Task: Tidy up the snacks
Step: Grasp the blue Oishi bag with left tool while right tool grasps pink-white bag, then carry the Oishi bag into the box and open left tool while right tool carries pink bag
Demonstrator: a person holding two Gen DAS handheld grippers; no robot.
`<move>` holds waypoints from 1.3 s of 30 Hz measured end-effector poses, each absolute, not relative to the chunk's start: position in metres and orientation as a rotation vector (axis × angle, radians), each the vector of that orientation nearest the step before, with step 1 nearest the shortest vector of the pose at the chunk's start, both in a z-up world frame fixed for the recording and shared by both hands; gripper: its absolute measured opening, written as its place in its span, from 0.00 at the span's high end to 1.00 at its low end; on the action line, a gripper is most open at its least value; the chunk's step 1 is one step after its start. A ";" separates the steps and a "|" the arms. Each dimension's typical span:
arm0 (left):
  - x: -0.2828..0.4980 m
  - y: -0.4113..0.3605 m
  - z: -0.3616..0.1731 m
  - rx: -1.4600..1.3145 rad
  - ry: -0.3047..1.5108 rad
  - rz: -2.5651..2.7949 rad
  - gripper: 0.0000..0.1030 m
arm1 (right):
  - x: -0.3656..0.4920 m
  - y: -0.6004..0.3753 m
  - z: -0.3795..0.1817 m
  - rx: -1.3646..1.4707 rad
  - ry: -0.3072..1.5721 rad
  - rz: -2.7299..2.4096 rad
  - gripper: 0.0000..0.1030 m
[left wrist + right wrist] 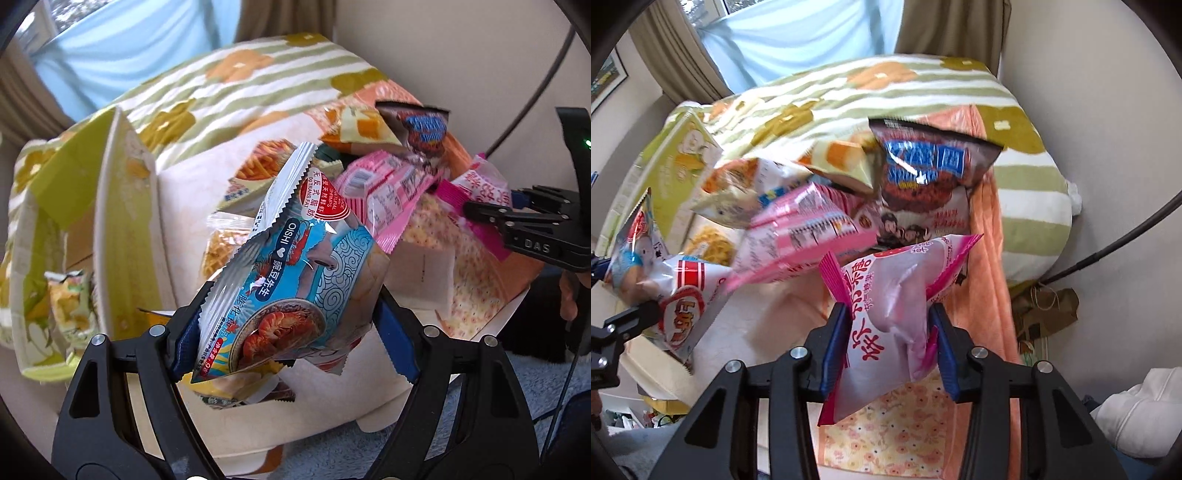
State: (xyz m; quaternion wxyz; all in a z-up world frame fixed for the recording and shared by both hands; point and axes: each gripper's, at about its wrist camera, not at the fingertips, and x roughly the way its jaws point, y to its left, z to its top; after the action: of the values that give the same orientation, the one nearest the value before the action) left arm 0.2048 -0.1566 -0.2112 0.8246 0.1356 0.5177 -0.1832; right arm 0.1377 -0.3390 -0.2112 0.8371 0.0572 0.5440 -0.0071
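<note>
Nearest, in the left wrist view: left gripper (291, 328) clamped on a blue and silver foil shrimp-cracker bag (295, 273), blue pads (397, 332) pressing both edges, bag lifted clear of the pile and tilted up toward the left. In the right wrist view: right gripper (886, 343) closed tight on a pale pink and white plastic snack pouch with magenta sealed ends (894, 299), pads squeezing its sides, pouch hanging above an orange floral cloth (990, 258).

Just beyond both grippers: loose heap of snack packets on a white surface (332, 391), in no container. Among them a bright pink striped wrapper (805, 236), a clear packet of fried yellow strips (221, 247), an orange-printed chip bag (266, 166), a cream packet showing orange cake cubes (846, 162) and a dark brown bag with blue lettering (931, 170), the last at the far edge, overlapping a flat red and white printed pack (923, 221).

Left of the heap: open green and white cardboard box with corn pictures (122, 229), flaps up, holding a yellow-green crinkled packet (70, 302) low inside; rest of its interior hard to make out.

Farther back: green-and-white striped blanket with orange flowers (886, 92), then brown curtains (679, 66) framing a pale blue sheet (805, 33).
</note>
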 end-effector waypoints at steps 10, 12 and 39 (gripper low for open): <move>0.213 -0.113 -0.149 0.153 0.981 -0.296 0.23 | 0.139 -0.331 -0.150 0.068 1.024 0.073 0.60; 0.221 -0.099 -0.139 0.145 0.960 -0.263 0.23 | 0.145 -0.323 -0.138 0.066 1.005 0.092 0.60; 0.395 0.149 -0.173 0.057 1.064 -0.156 0.13 | 0.315 -0.037 -0.109 0.009 0.967 0.382 0.60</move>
State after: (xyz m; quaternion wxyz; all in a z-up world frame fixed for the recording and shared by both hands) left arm 0.3951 0.1486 -0.1732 0.8585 0.0269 0.5067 -0.0744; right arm 0.3149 -0.0373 -0.1090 0.8679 0.0043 0.4618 0.1828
